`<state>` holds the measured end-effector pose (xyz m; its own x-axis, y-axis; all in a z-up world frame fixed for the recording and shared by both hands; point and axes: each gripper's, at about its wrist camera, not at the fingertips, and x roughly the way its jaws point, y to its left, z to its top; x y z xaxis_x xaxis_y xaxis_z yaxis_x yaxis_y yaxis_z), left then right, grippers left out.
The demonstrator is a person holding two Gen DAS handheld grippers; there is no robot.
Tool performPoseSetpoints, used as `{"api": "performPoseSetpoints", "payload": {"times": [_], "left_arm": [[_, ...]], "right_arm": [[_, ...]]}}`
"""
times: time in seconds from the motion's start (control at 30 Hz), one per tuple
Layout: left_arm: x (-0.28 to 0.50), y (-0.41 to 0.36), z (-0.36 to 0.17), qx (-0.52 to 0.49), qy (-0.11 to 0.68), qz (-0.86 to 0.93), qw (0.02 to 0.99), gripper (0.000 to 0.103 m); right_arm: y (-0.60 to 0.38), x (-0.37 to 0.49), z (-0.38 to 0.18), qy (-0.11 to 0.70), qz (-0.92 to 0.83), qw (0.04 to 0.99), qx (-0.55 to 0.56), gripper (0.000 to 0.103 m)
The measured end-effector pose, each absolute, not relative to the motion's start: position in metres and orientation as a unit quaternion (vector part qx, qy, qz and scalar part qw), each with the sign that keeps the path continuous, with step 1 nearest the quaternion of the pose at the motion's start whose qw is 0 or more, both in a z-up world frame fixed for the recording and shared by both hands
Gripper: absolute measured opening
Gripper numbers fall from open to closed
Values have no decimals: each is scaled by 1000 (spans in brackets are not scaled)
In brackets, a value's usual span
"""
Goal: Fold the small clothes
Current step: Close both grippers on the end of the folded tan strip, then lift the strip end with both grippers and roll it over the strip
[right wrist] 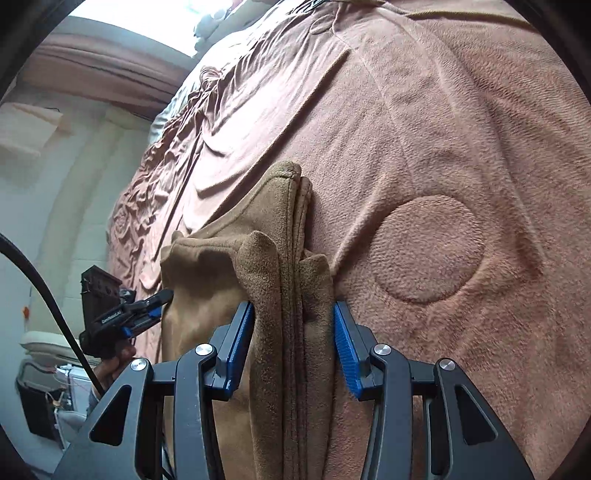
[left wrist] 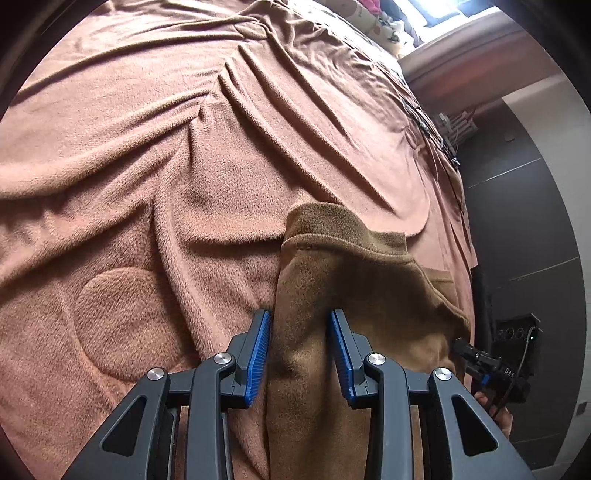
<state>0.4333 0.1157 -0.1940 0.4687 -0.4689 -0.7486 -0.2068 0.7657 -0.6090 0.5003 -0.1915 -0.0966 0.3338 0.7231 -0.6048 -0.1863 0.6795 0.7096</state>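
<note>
A small brown fleece garment (left wrist: 343, 295) lies on a pinkish-brown blanket (left wrist: 166, 166). My left gripper (left wrist: 300, 347) straddles the garment's left edge with its blue-padded jaws apart; cloth lies between them without being pinched. In the right wrist view the garment (right wrist: 221, 280) is bunched, and my right gripper (right wrist: 293, 343) has a thick fold of it between its jaws, which stand apart and touch the fold on both sides. The right gripper shows at the garment's right side in the left wrist view (left wrist: 480, 363). The left gripper shows at its left side in the right wrist view (right wrist: 147, 306).
The blanket (right wrist: 443, 166) covers a bed, with round stitched patches (right wrist: 424, 247). The bed's edge drops to a dark tiled floor (left wrist: 524, 206) on the right of the left wrist view. Pillows and a bright window (left wrist: 424, 14) lie at the far end.
</note>
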Motion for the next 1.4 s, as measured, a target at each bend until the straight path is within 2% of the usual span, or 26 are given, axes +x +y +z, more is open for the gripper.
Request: {"api": "performPoseSetpoints", "payload": {"times": [0.03,0.1,0.2,0.33,0.4,0.43,0.53,0.57,0.6,0.87,0.9,0.97,1.13,1.2,1.4], "left_arm": [[437,116,-195,-336,508,-84,789,35],[445,117,-194,-341,504,-83,789,31],[453,118,-191,-350,497,-91,789,20],[450,118,-179,-352,468,-118,802,20],[447,118,-177,-346,470,-116,804,22],[445,119,-179,-346,475,-113,801,26],[440,124,-186,-352,485,-106,794,37],[438,126,-188,-356,486,-106,791,39],[437,127,-191,-359,489,-108,788,39],[443,119,-201,-366,492,-129,779,39],[446,116,-201,-363,491,-131,781,37],[452,111,-202,-357,494,-131,782,26],[453,107,-195,-349,485,-129,792,10],[448,108,-187,-348,474,-132,798,9],[434,108,-155,-335,445,-136,819,7]], "right_arm": [[-193,503,-99,495,297,769,274,41],[-196,507,-104,494,295,767,285,30],[-198,508,-106,490,299,768,284,20],[-201,498,-99,474,304,780,273,17],[-199,494,-95,476,302,787,252,18],[-199,493,-95,480,299,787,247,18],[-197,493,-96,496,296,780,240,32],[-195,494,-96,498,300,777,242,39],[-195,494,-96,497,306,775,243,41],[-187,508,-101,496,322,768,247,41],[-185,511,-102,494,323,768,250,41],[-185,512,-104,490,323,770,251,41],[-182,505,-99,492,306,781,234,19],[-179,497,-87,483,297,796,214,15],[-162,469,-57,450,283,827,181,13]]}}
